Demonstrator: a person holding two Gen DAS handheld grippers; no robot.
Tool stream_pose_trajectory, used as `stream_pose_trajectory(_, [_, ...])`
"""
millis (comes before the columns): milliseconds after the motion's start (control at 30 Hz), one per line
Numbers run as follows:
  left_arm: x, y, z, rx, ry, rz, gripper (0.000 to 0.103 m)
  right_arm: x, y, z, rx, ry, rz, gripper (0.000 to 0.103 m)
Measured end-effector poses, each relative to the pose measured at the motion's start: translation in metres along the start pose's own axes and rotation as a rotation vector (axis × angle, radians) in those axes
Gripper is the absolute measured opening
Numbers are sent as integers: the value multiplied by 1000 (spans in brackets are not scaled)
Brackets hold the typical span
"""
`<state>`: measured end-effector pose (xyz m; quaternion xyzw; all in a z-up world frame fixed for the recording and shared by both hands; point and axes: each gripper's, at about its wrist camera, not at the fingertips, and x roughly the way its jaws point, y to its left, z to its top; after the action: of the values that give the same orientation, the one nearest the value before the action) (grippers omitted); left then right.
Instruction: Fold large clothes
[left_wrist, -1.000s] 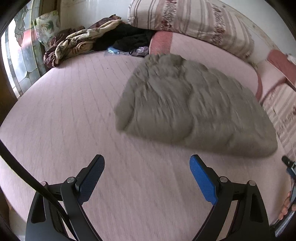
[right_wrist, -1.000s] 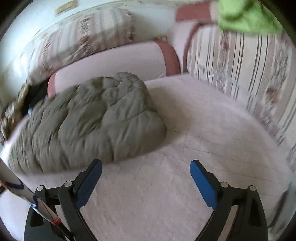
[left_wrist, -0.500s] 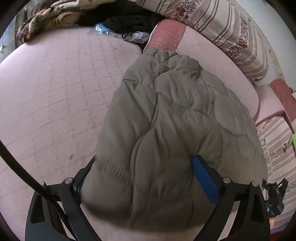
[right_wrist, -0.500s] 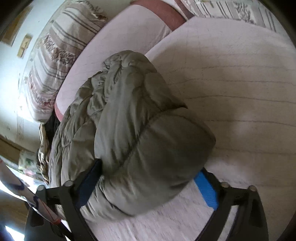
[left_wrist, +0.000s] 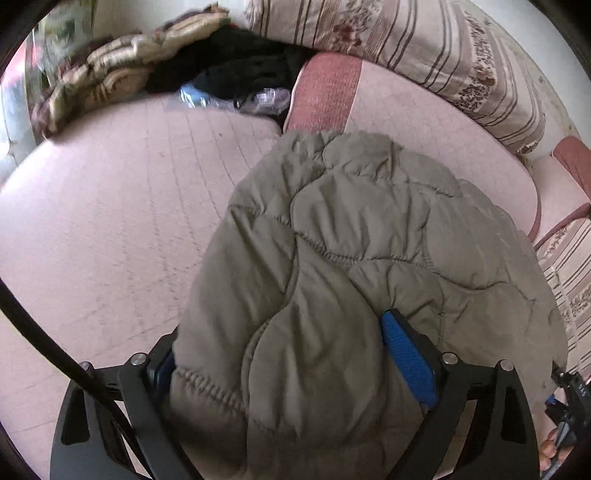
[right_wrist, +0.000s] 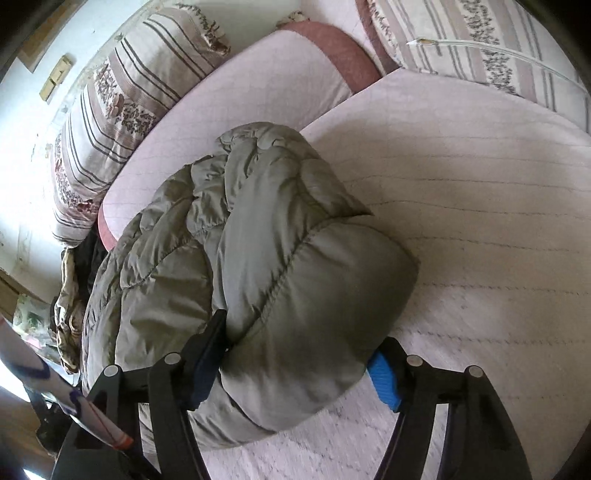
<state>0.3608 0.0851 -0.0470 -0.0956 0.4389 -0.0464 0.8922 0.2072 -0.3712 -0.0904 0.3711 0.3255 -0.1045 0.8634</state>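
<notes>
Both grippers' jaws, right (right_wrist: 295, 363) just closing, left (left_wrist: 295, 365), clamp the quilted jacket (left_wrist: 369, 277); striped cushions (left_wrist: 424, 48) behind.

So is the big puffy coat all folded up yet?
Nearly. The olive puffy coat already lies as a thick folded bundle on the pink mattress. The left gripper and right gripper, just closing, straddle its near end. Left: probably another fold or carrying it off.

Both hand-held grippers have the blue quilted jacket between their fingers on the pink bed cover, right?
Not blue: the quilted jacket is olive-grey, as the left wrist view shows; only the finger pads are blue. It does lie between both hand-held grippers' fingers on the pink bed cover.
</notes>
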Motion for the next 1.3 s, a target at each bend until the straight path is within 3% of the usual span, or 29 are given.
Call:
stream_pose_trajectory(67, [-25,-2,-9,32,-37,34,94,-10,-5,-5,25,-3,4,78])
stream_pose_trajectory(167, [-82,-7,-29,92,-166,134,94,-43,-7,-16,15,-49,-51,79])
stream_pose_trajectory(267, [-133,-15,-50,128,-284,190,94,-79,0,-38,-83,-80,-145,81])
stream_pose_trajectory(433, [-203,-22,-90,135,-424,226,98,-130,14,-101,-256,-100,-197,86])
stream_pose_trajectory(567, [-237,-20,-116,104,-412,205,99,-151,26,-142,-366,-133,-230,86])
stream_pose_trajectory(767, [-263,-14,-158,55,-400,182,99,-157,38,-166,-460,-199,-317,88])
stream_pose_trajectory(933, [-245,-17,-174,81,-371,215,99,-152,34,-172,-448,-207,-363,88])
stream_pose_trajectory(1067, [-234,-16,-188,85,-405,231,99,-152,35,-176,-471,-229,-414,88])
stream_pose_trajectory(1300, [-212,-18,-195,138,-330,174,99,-149,31,-178,-468,-226,-452,88])
